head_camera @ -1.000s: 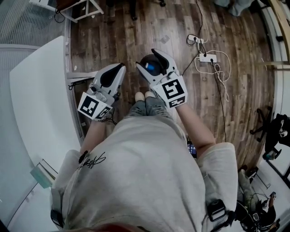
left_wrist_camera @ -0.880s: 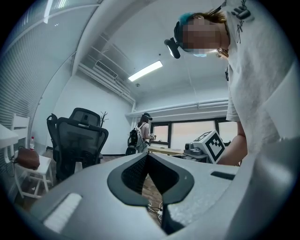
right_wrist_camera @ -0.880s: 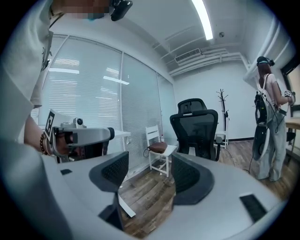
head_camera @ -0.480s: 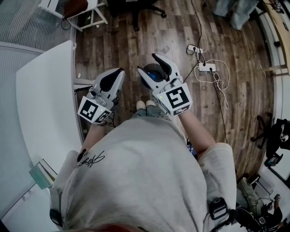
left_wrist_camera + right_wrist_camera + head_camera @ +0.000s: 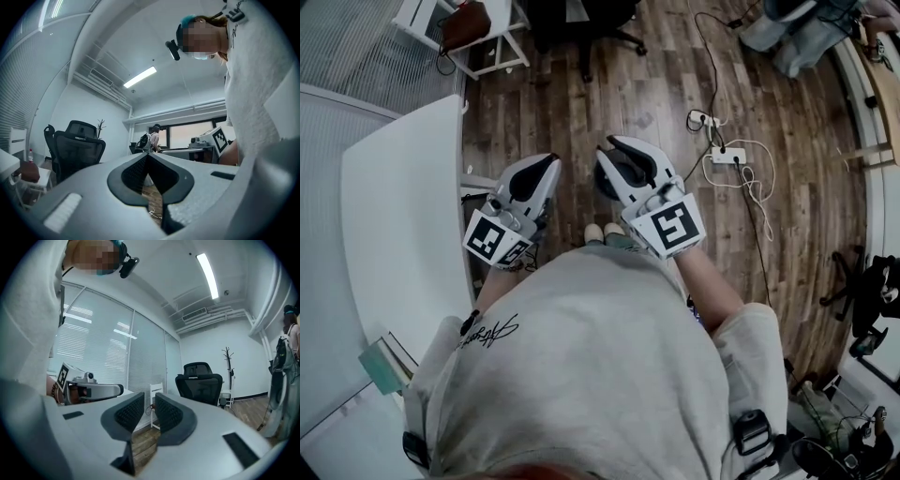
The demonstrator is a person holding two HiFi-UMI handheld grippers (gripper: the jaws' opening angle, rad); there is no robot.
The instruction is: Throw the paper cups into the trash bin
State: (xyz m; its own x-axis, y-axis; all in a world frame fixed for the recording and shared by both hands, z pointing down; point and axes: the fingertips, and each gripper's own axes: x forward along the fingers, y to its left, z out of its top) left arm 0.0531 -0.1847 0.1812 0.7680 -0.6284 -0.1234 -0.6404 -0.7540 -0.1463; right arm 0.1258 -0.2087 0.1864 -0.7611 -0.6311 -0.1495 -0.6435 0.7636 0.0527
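Paper cups are showing in no view, their place unknowable, while the right tool (image 5: 615,150), jaws just narrowing around nothing, and the tip-closed left tool (image 5: 548,162) are hovering over the brown plank floor (image 5: 581,84), seemingly idling empty.

We see a floor (image 5: 806,187) of dark brown wood planks, a plain white surface (image 5: 403,216) and a dark trash bin (image 5: 606,180). The shirt (image 5: 581,375) is pale grey with black script, the power strip (image 5: 727,155) white, the office chair (image 5: 572,14) black, the bag (image 5: 467,23) reddish brown.
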